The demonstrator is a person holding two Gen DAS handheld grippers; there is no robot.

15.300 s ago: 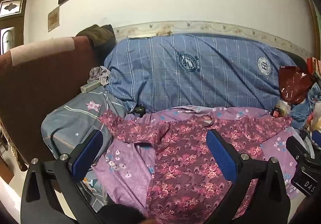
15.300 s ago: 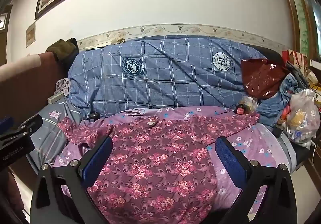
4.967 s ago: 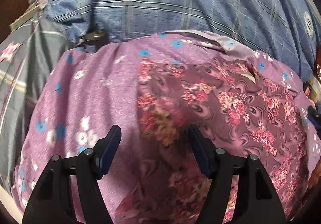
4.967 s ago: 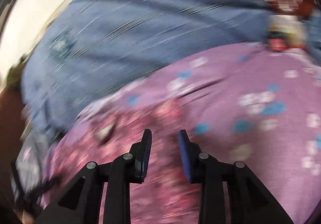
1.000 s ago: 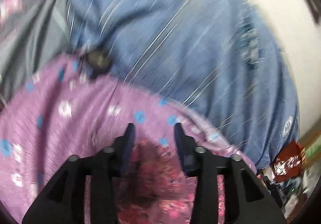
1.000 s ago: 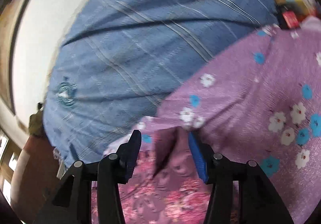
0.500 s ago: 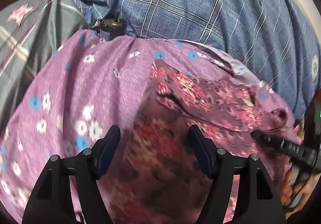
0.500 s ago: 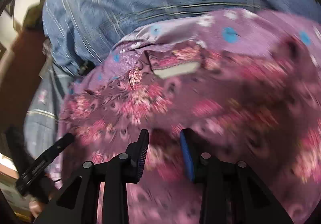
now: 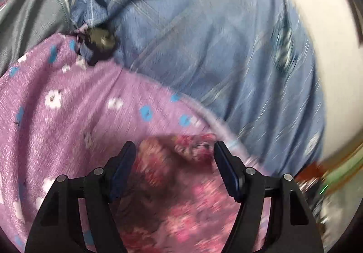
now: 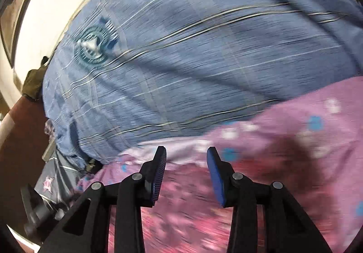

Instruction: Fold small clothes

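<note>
A maroon shirt with a pink flower print (image 9: 181, 196) lies on the purple flowered sheet (image 9: 68, 117). My left gripper (image 9: 174, 151) is open, its jaws on either side of a bunched top edge of the shirt. My right gripper (image 10: 186, 157) is open too, with a narrower gap, just above the shirt's far edge (image 10: 181, 207) where it meets the sheet (image 10: 306, 128). Both views are blurred by motion. I cannot tell whether the pads touch the cloth.
A blue plaid cover with round crests (image 10: 192, 60) drapes the sofa back behind the sheet; it also shows in the left wrist view (image 9: 204, 37). A grey striped cloth (image 9: 29, 8) lies at the left. A small dark object (image 9: 99, 40) sits in the crease.
Both grippers have swung up and forward toward the shirt's far edge by the sofa back. The right gripper's jaws have opened wider. The left stays open.
</note>
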